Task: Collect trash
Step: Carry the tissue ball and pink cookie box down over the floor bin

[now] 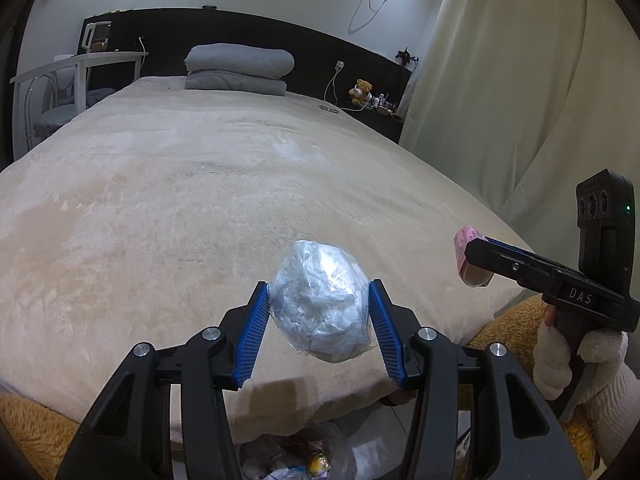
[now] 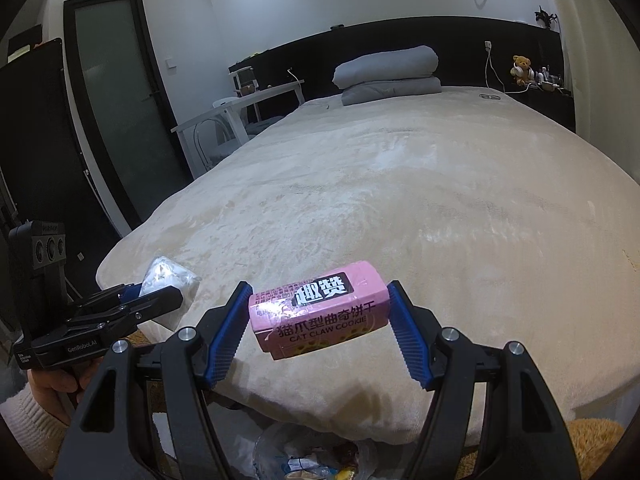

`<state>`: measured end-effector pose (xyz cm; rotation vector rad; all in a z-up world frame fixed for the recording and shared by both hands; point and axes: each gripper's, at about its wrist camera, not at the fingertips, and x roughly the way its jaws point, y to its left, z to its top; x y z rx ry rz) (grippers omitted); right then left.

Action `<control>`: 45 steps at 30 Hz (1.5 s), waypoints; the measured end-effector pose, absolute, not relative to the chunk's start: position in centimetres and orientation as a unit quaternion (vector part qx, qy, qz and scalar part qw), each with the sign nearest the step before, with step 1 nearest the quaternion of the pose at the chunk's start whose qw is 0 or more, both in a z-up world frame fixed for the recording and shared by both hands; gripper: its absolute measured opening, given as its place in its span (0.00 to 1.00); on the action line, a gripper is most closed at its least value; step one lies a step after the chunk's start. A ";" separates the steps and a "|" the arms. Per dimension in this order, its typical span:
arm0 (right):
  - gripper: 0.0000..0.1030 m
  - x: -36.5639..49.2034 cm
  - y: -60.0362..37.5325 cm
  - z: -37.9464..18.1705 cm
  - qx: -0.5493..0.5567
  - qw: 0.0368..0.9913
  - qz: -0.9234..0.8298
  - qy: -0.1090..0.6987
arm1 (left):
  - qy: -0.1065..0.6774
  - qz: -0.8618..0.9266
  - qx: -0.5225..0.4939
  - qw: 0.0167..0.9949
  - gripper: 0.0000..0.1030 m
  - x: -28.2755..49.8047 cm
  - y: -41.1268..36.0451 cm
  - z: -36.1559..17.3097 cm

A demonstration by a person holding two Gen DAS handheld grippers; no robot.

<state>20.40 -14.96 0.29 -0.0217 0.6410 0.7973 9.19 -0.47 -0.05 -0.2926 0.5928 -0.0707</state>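
Left gripper (image 1: 320,322) clamps a crumpled clear plastic wad (image 1: 320,304); right gripper (image 2: 320,330) pinches a pink cookie box (image 2: 320,310); at six o'clock, a trash bag (image 2: 312,464) sits half hidden

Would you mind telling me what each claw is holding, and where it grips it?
Left claw: crumpled plastic bag, pinched across its sides. Right claw: pink cookie box, gripped at its two ends.

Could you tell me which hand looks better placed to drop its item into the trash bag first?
Probably the left. The left gripper holds the crumpled plastic bag close above the bed's edge, with the trash bag directly below it. The right gripper holds the pink cookie box similarly, so the margin is small.
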 end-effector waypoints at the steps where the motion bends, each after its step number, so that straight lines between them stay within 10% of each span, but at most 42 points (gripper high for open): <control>1: 0.66 20.1 -15.0 0.2 -0.010 0.871 0.382 0.308 | 0.292 -0.036 -0.144 0.945 0.48 8.9 -0.7 -0.2; 45: 0.66 15.2 -15.2 -8.2 0.023 0.809 0.347 0.475 | 0.430 -0.027 -0.185 0.883 0.48 3.5 -4.7 -7.9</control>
